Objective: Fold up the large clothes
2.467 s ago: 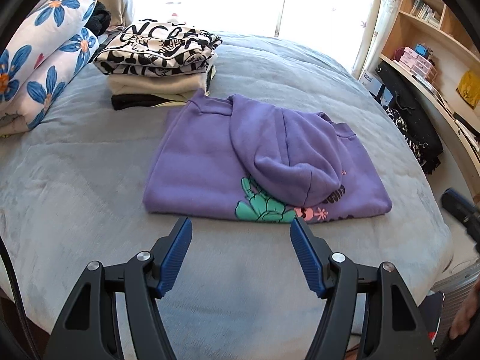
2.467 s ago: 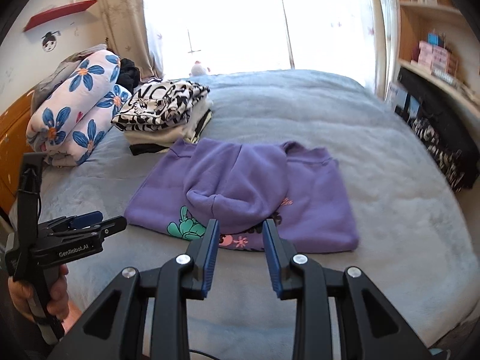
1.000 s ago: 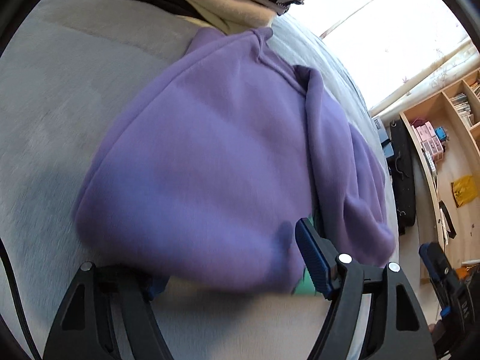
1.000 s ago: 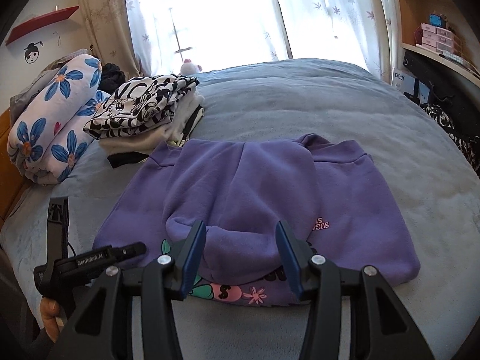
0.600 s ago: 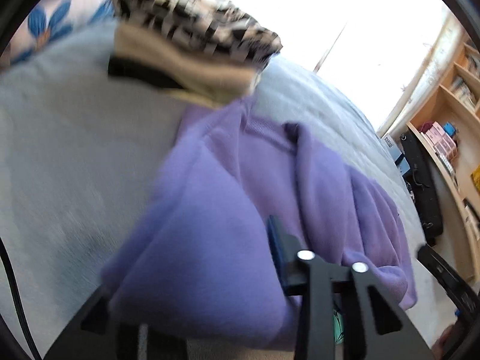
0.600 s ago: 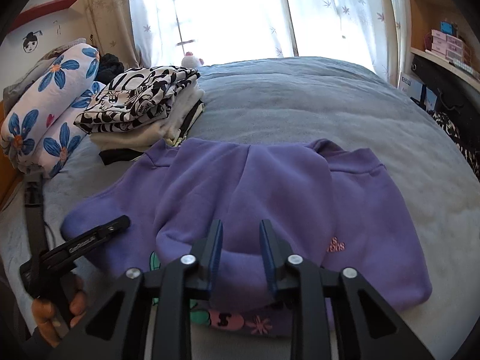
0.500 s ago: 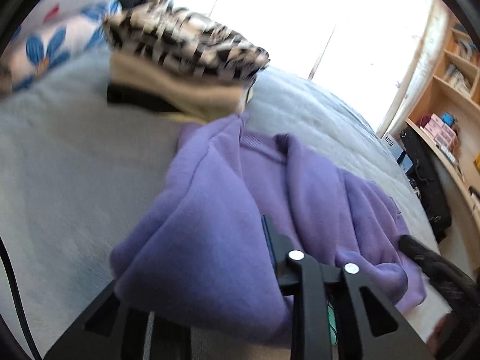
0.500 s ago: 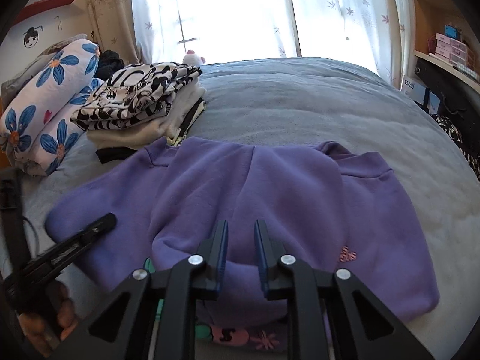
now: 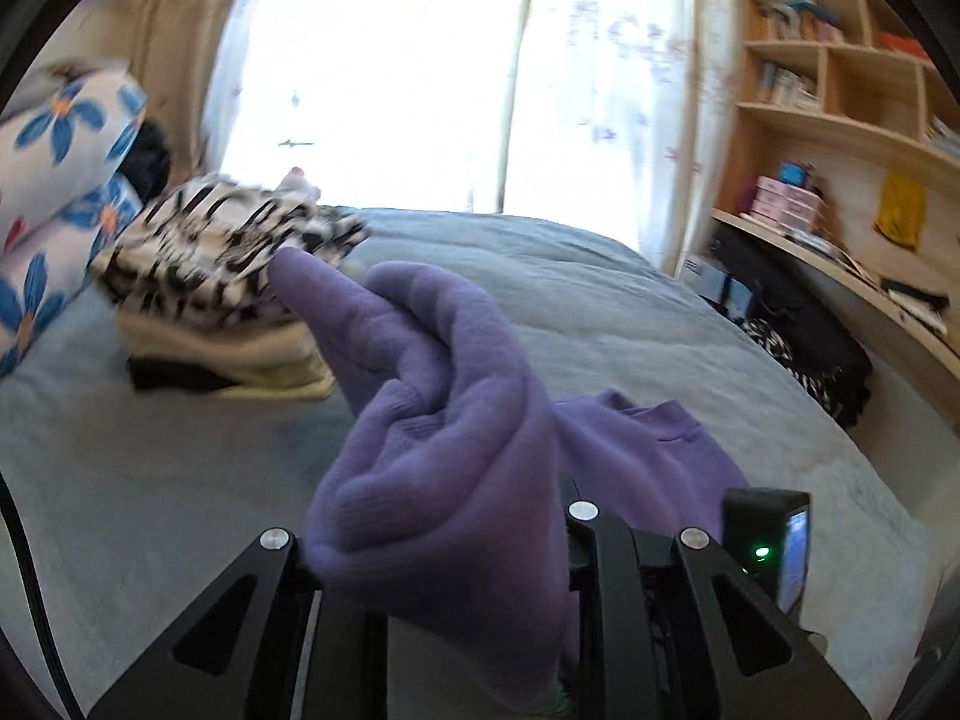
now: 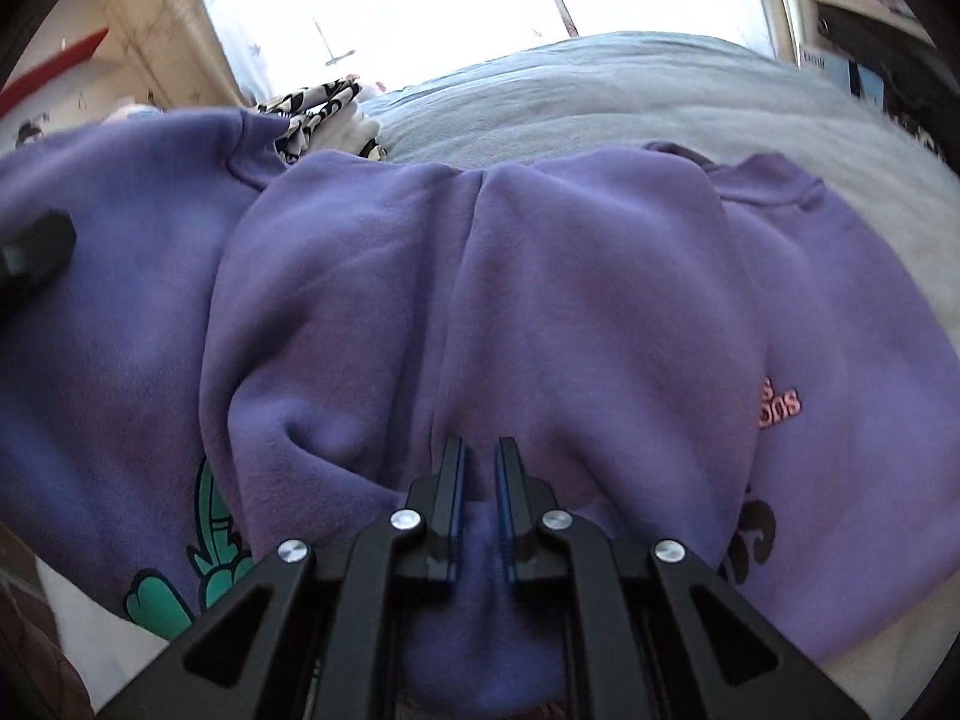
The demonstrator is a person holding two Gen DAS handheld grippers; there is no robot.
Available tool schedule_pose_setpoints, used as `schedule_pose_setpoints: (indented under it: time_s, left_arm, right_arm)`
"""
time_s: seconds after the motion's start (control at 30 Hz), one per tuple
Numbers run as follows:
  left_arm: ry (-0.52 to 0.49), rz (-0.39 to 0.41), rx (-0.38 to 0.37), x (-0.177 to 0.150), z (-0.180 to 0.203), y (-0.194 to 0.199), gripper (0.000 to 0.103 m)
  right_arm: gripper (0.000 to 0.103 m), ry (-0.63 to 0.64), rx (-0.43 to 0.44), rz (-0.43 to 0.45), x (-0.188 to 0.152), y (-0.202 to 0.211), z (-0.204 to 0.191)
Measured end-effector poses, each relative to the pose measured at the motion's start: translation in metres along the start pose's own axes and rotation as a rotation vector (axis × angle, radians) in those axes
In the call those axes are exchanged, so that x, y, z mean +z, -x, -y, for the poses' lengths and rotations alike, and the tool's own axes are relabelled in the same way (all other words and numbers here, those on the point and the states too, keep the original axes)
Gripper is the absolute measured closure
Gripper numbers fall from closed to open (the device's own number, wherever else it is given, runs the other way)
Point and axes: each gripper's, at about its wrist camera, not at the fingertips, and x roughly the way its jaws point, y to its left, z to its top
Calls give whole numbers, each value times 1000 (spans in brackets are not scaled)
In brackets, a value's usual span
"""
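A grey-blue bed [image 9: 600, 312] fills the room's middle, with a bright curtained window [image 9: 384, 72] behind its far edge and wooden shelves [image 9: 840, 90] of books and small boxes along the right wall. Toward the bed's far left corner sits a stack of folded clothes [image 9: 222, 294], black-and-white print on top, cream and black below, and beside it a white bedding roll with blue flowers [image 9: 54, 192].

The purple hoodie [image 10: 540, 312] lies across the near part of the bed. Pink lettering on its right side is only partly legible, something like "SUGS"; a teal and black print shows at its near edge. No other writing can be read.

The left hand-held gripper [image 9: 438, 546] is clenched on a thick bunch of the hoodie's fabric, raised clear of the bed so that it droops over the fingers; its jaws are closing on the cloth. The right hand-held gripper [image 10: 478, 480] is pressed into the hood's near edge, its blue pads nearly together and pinching a ridge of purple fabric.

Only the left wrist view shows the shelves, the bedding roll and the other gripper's body with a green light [image 9: 762, 552]. Only the right wrist view shows the lettering, the prints and a red wall shelf [image 10: 54, 63].
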Motion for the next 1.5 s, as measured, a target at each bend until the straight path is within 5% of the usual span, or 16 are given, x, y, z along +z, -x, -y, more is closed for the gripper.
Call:
schedule_pose_setpoints:
  time_s: [0.37,0.7,1.1,1.3,1.5]
  left_arm:
    - [-211,10,-73,10,94,2,84]
    - [-342,-67,-166,-4,186,-43,83]
    - [-509,-348,-195,-80,246,-141,77]
    - [-540,-336,-294,-79,247,-126,33]
    - [-443,-356,-401,-61,231,-118,29]
  right_arm:
    - [88,-124,151,-71,2,58,51]
    - [87,-246,-162,75,-2,145,151]
    - [87,-369,-261,43,-20,152,214]
    - [87,-338,-219,39,-14,151,210]
    - [87,-293,-192,80,4,162,202]
